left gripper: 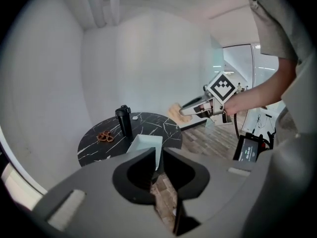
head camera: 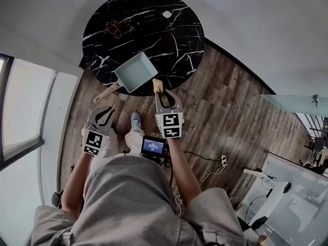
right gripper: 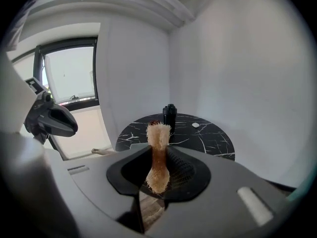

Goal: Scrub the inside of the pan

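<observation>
Head view: pale square pan [head camera: 135,72] sits at the near edge of the round black marble table [head camera: 154,19], its handle overhanging the floor. Left gripper view: left gripper [left gripper: 159,152] jaws slightly parted, nothing between them. Right gripper view: right gripper [right gripper: 159,153] jaws pinch a tan scrubber [right gripper: 158,131].

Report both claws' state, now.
Left claw: slightly open, empty.
Right claw: closed on the loofah scrubber.
</observation>
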A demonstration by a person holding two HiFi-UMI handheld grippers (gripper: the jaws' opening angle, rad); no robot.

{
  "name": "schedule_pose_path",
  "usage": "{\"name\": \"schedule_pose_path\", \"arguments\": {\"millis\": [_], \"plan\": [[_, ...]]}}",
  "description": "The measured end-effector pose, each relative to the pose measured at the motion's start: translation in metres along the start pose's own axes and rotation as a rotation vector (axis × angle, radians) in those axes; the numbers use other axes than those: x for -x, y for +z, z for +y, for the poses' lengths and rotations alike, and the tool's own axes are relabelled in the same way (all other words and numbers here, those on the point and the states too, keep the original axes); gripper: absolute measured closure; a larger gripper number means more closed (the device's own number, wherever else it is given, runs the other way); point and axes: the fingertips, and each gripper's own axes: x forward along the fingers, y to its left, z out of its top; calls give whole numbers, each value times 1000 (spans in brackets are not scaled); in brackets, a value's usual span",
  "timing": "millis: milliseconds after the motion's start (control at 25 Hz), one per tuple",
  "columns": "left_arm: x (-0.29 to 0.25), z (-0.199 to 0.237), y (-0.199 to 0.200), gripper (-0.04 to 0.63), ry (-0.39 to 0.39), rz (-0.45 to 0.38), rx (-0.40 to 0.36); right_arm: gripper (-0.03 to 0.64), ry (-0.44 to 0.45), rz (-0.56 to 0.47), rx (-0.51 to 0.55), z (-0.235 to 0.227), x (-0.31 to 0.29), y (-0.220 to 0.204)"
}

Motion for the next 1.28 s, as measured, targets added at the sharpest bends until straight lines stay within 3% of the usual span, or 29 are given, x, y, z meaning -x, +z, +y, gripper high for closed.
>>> {"name": "schedule_pose_path", "arguments": {"millis": [200,360,440,640,760,960,1280], "plan": [[-17,29,-9,542,-19,13,2,512,10,21,104,10,-29,16],[-26,51,-38,503,-79,76,-60,512,6,110,176,23,-60,17],[-35,63,-56,481,-135,116,-78,512,4,164,200,30,-77,19],[-56,81,-100,436,-338,202,-33,517,-40,279,260,42,-115,19],[-66,89,-120,428,-407,231,-54,517,-81,352,335,37,-143,15],[-74,86,-147,410,-466,308,-50,520,-172,480,452,18,-189,-8],[-95,82,-158,387,-512,372,-51,523,-291,642,508,-12,-247,-41]]}}
